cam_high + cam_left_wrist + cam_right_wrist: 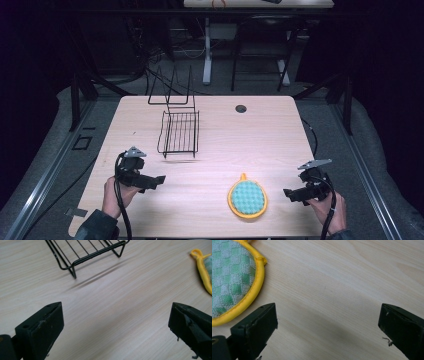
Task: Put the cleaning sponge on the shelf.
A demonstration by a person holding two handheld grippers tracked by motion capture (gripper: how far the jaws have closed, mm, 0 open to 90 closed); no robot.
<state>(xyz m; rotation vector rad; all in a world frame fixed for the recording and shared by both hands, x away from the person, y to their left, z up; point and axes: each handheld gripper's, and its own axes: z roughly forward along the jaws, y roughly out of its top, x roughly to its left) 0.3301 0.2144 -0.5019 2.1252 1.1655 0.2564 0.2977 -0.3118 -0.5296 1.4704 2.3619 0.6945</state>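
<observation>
From the high view, nothing looks started: your left hand-held gripper [159, 179] sits at seven o'clock on the tabletop [260, 130], your right hand-held gripper [287, 193] at five, both empty. The round yellow-rimmed pad [247, 199] lies flat at six o'clock between them, nearer the right one. The black wire rack [179, 133] stands toward eleven, well apart from both.

In the left gripper view, your jaws are spread wide over bare wood; the rack [85, 255] is at twelve, the pad's edge [203, 270] at two.

In the right gripper view, jaws are released too, and the pad [232, 277] lies at ten o'clock, just beside your left jaw, untouched. Everything's left to do, I'd judge.
</observation>
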